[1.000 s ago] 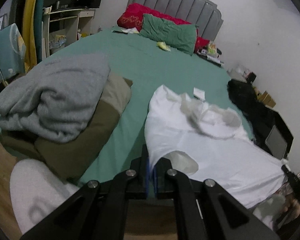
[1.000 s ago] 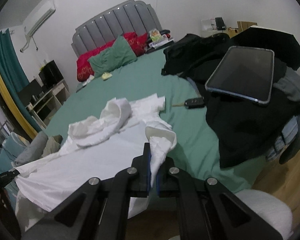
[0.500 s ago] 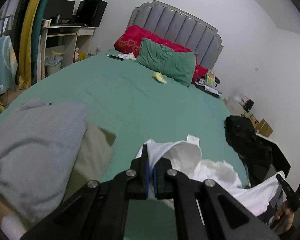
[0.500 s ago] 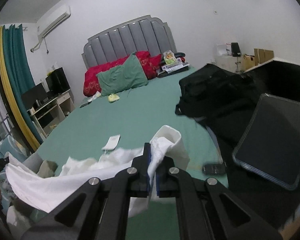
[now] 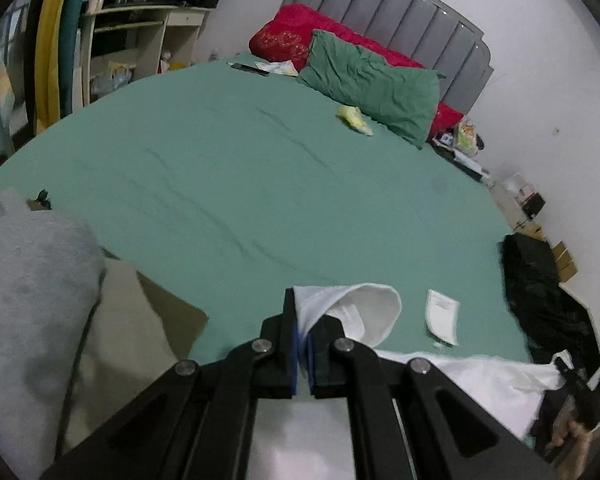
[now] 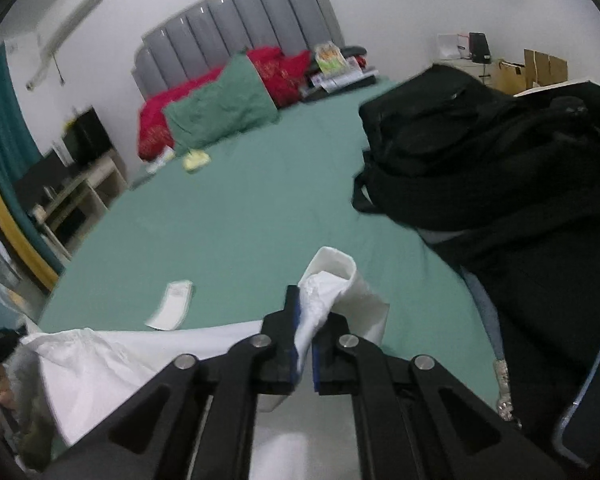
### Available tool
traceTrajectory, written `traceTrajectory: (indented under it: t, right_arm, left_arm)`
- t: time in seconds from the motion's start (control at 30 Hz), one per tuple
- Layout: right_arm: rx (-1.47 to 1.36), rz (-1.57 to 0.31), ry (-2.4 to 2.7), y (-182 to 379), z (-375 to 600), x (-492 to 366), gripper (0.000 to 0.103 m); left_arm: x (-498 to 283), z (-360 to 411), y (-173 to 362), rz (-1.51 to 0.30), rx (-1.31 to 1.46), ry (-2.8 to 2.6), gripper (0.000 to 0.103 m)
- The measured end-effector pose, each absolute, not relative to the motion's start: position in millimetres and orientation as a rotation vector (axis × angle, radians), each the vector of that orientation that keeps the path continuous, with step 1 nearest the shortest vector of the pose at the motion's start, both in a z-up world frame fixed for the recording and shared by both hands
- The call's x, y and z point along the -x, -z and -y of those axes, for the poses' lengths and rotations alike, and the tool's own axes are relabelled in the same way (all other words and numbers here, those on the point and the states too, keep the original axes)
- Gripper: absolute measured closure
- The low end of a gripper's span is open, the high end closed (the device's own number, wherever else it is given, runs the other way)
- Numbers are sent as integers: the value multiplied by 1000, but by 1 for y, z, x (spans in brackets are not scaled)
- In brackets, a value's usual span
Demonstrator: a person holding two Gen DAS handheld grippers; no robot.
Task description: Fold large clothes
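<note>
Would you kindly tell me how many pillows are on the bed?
2: a green pillow lying in front, and a red pillow behind it against the headboard. More may be hidden.

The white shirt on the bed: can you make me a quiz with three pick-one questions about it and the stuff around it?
1. Where is the grey clothing pile?
A. on the bed's left near corner, seen from the left wrist
B. on the pillows
C. on the shelf

2. What colour is the bedsheet?
A. red
B. green
C. white

3. What are the two grippers doing?
A. both open, holding nothing
B. each shut on the white shirt
C. one holds a pillow

Answers:
1 A, the grey clothing pile fills the left near corner in the left wrist view.
2 B, the bedsheet is green.
3 B, the left gripper and right gripper each pinch a fold of the white shirt.
</note>
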State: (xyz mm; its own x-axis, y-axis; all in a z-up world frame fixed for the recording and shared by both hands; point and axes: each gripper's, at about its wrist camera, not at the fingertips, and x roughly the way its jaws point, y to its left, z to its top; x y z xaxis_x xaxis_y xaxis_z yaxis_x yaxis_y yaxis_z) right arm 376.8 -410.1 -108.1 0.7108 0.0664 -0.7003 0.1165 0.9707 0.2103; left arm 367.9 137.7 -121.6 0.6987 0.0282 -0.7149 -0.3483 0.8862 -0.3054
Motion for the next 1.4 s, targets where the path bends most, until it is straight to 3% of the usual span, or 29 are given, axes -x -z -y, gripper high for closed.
traceTrajectory:
  t: [0.07,0.1,0.13,0.17,0.2,0.37,0.57,0.6,0.63,0.67,0.7,0.83,1.0,1.07,1.27,1.4]
  right_arm:
    - [-177,-799,28,125,402,-388,90]
    - [-154,-805,36,131,401,-393,85]
    - [-140,-812,53,138,402,-398,68]
    - [-147,-817,70,144,405,-402,56]
    - [-174,-820,85,148,411,-405,35]
    - [-164,-714,124,121,408,-384,32]
    - [-79,-612,-137,97,341,-338,32]
    - [-51,-608,-177,102,327,-334,32]
    - [-44,-602,-218,106,315,-330,48]
    - [-46,-606,-279,111,305,-328,95]
    - [-36,-633,-328,118,294,-329,101]
    - [17,-721,-389,150,267,-333,103]
    - [23,-944,-300,207,276,-354,103]
    - [-21,-942,-308,209,284,-356,103]
    - [-15,-946,-295,209,284,-354,103]
    - [-18,-946,-294,206,282,-344,103]
  left_arm:
    - [-379,-140,138,-807,420,-253,100]
    - [-386,-142,148,-824,422,-269,95]
    - [-389,-144,153,-840,421,-280,87]
    - [-393,-146,160,-866,429,-300,54]
    - [-391,-149,163,-869,464,-308,32]
    - [-360,-128,128,-751,412,-274,25]
    - [-320,-24,94,-678,185,30,23]
    - [-318,-11,96,-687,161,71,23]
    - [-314,11,102,-708,140,149,23]
    - [-313,23,108,-724,133,194,23]
    - [-313,33,115,-742,124,226,23]
    - [-333,54,159,-884,85,214,24]
    - [-356,26,213,-1003,67,67,24]
    - [-356,19,227,-1027,88,77,22]
    - [-347,25,231,-967,19,33,19]
    - [-325,37,192,-891,35,29,20]
